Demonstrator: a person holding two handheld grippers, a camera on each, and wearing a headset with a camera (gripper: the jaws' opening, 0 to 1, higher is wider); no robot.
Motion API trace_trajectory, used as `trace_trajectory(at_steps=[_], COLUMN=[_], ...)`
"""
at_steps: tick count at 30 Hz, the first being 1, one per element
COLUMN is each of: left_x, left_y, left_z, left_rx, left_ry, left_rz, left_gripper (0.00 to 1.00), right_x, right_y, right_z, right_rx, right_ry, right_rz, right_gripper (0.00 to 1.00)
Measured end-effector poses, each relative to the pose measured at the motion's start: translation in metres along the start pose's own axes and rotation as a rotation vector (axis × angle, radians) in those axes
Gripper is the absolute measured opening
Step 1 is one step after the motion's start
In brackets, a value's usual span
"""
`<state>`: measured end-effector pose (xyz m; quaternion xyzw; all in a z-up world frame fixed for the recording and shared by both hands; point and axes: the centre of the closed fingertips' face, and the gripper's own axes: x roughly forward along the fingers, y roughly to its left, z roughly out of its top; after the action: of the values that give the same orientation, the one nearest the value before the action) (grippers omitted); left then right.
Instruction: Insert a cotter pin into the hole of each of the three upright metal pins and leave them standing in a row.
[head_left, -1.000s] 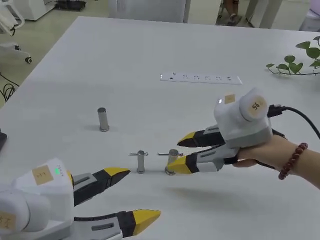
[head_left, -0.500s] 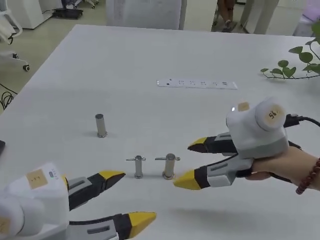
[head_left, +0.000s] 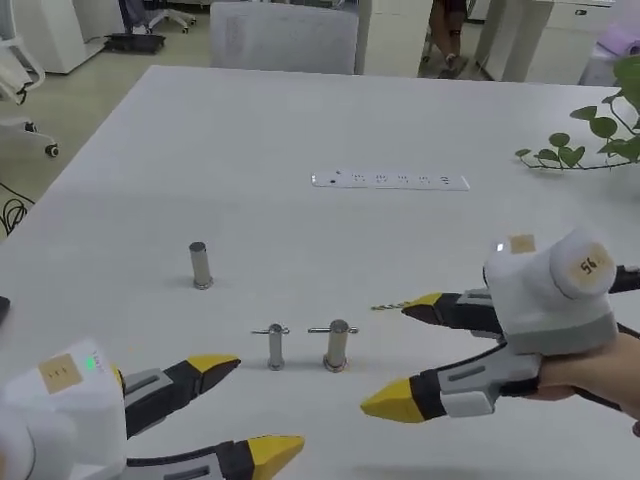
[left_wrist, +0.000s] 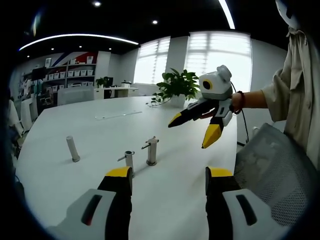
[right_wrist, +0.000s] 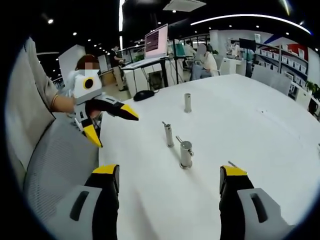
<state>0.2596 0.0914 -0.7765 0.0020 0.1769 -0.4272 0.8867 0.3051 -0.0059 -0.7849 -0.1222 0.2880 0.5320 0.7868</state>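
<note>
Fig. | my left gripper (head_left: 265, 403) and right gripper (head_left: 387, 358): jaws spread, empty | middle pin (head_left: 276, 346) and end pin (head_left: 337, 345) cottered; bare pin (head_left: 201, 265) stands apart | loose cotter pin (head_left: 392, 305) lies beside my right jaw: likely light, stiff, slippery; pinch it mid-shank | table (head_left: 300, 150) open around, edges well away.

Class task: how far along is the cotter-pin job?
Done: the middle pin and right pin are both cottered. In hand: nothing; the left gripper and right gripper are open. Left: the far pin stands apart, bare; a loose cotter pin seems to lie by the right gripper.
</note>
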Motion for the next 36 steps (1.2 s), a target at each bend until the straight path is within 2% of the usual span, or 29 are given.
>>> trace_trajectory(at_steps=[12,18,27,36], left_x=[-0.006,-0.01,-0.016,-0.021], left_y=[0.0,0.004,0.02,0.052], left_z=[0.0,0.003,0.011,0.028], left_rx=[-0.02,-0.021,-0.031,-0.036], left_ry=[0.004,0.006,-0.001,-0.024], left_rz=[0.017,0.029,0.063,0.116], left_gripper=[0.59,0.6,0.61,0.6], right_x=[-0.018,-0.026,-0.031,-0.033], right_y=[0.008,0.011,0.015,0.019], right_z=[-0.008,-0.011,-0.015,-0.017], right_rx=[0.034,0.046,0.065,0.07], right_ry=[-0.042,-0.049,-0.063,-0.068], right_rz=[-0.048,-0.066,-0.077,-0.084], right_gripper=[1.0,1.0,1.0,0.98])
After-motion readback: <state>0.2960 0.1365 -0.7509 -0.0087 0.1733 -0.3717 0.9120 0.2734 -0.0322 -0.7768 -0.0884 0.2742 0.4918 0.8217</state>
